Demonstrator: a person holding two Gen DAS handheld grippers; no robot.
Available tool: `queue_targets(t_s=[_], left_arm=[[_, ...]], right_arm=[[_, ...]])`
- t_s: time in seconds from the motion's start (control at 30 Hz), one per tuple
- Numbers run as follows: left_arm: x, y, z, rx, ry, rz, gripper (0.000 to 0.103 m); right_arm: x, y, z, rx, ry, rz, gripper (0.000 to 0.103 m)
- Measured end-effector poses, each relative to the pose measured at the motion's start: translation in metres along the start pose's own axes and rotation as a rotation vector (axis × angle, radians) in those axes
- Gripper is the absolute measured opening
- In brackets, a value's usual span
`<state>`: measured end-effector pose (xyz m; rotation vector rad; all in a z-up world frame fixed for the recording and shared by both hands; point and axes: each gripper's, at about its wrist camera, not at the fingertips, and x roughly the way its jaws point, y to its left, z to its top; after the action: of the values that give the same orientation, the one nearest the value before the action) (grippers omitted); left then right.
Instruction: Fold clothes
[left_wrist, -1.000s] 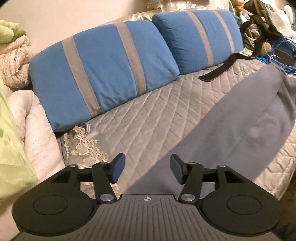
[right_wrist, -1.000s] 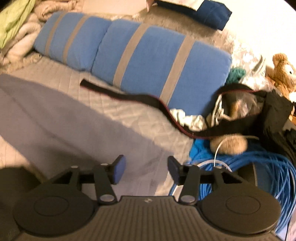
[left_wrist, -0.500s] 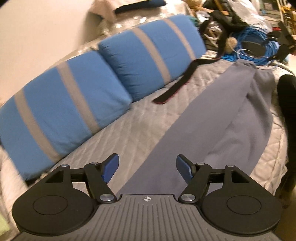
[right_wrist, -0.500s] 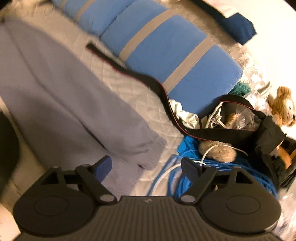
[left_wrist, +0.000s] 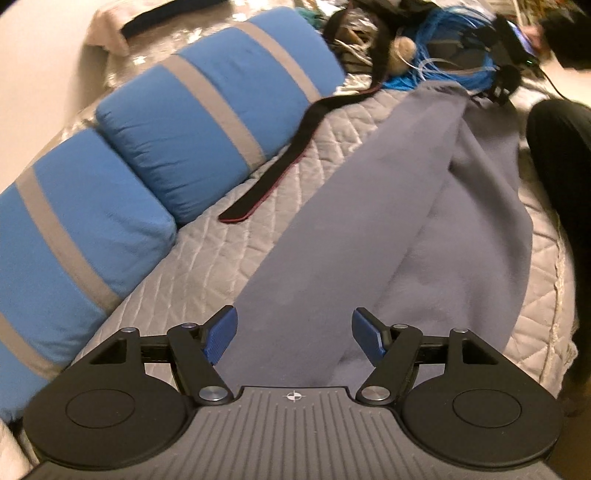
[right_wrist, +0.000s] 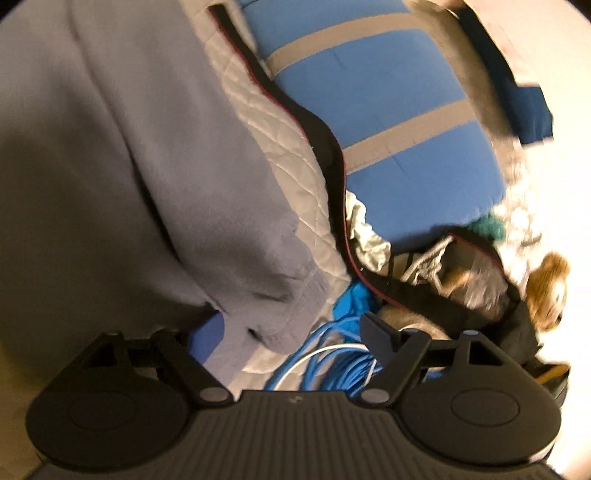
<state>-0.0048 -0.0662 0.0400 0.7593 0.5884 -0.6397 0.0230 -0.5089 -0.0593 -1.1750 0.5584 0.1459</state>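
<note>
Moved lower and closer over grey garment (left_wrist: 369, 229), both grippers now spread wider. Garment laid lengthwise on quilted bed cover (left_wrist: 229, 254), beside black strap (left_wrist: 295, 147) and blue striped cushions (left_wrist: 207, 110). Left gripper (left_wrist: 294, 334) wide, empty. Right gripper (right_wrist: 291, 332) wide, straddling garment end beside blue cable coil (right_wrist: 332, 369).

A soft grey quilted bed cover (left_wrist: 229, 251) lies below two big blue pillows with grey stripes (left_wrist: 207, 110), beside a plain pale wall (left_wrist: 40, 55).
</note>
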Motion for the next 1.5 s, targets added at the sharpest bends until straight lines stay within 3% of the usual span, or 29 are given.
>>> queue_targets(t_s=[0.1, 0.23, 0.33, 0.5, 0.7, 0.73, 0.77, 0.87, 0.97, 1.13, 1.2, 1.23, 1.27, 1.33, 1.43, 1.5], left_arm=[[0.010, -0.013, 0.002, 0.045, 0.008, 0.006, 0.067], [0.020, -0.032, 0.008, 0.100, 0.008, 0.025, 0.067], [0.029, -0.048, 0.015, 0.148, 0.008, 0.040, 0.067], [0.050, -0.073, 0.027, 0.253, 0.005, 0.073, 0.067], [0.083, -0.092, 0.034, 0.414, 0.064, 0.128, 0.065], [0.086, -0.093, 0.034, 0.431, 0.074, 0.136, 0.050], [0.088, -0.094, 0.034, 0.449, 0.085, 0.146, 0.027], [0.083, -0.094, 0.036, 0.498, 0.097, 0.225, 0.003], [0.067, -0.086, 0.040, 0.491, 0.075, 0.260, 0.004], [0.060, -0.081, 0.042, 0.411, 0.057, 0.178, 0.009], [0.062, -0.087, 0.041, 0.395, 0.058, 0.144, 0.033], [0.063, -0.090, 0.040, 0.383, 0.054, 0.124, 0.053], [0.065, -0.094, 0.040, 0.373, 0.045, 0.107, 0.062], [0.068, -0.100, 0.041, 0.371, 0.026, 0.090, 0.062], [0.075, -0.111, 0.043, 0.416, 0.029, 0.129, 0.062], [0.082, -0.117, 0.041, 0.489, 0.046, 0.215, 0.039]], right_arm=[[0.011, 0.004, 0.001, -0.055, -0.006, 0.006, 0.074], [0.017, 0.000, 0.006, -0.091, 0.008, 0.061, 0.031], [0.011, -0.011, 0.011, -0.107, -0.006, 0.076, 0.009], [-0.003, -0.047, 0.021, -0.069, -0.021, 0.106, 0.008], [-0.016, -0.090, 0.036, 0.028, -0.046, 0.129, 0.007], [-0.018, -0.094, 0.037, 0.037, -0.049, 0.131, 0.007], [-0.020, -0.097, 0.038, 0.044, -0.051, 0.132, 0.007], [-0.026, -0.104, 0.039, 0.062, -0.059, 0.133, 0.007], [-0.029, -0.107, 0.038, 0.086, -0.061, 0.132, 0.007], [-0.030, -0.112, 0.040, 0.100, -0.065, 0.125, 0.007], [-0.030, -0.115, 0.042, 0.108, -0.065, 0.125, 0.007], [-0.030, -0.116, 0.043, 0.112, -0.065, 0.125, 0.007], [-0.029, -0.118, 0.043, 0.114, -0.065, 0.125, 0.007], [-0.029, -0.119, 0.045, 0.114, -0.062, 0.123, 0.007], [-0.029, -0.120, 0.045, 0.118, -0.060, 0.123, 0.007], [-0.032, -0.120, 0.044, 0.120, -0.062, 0.122, 0.007]])
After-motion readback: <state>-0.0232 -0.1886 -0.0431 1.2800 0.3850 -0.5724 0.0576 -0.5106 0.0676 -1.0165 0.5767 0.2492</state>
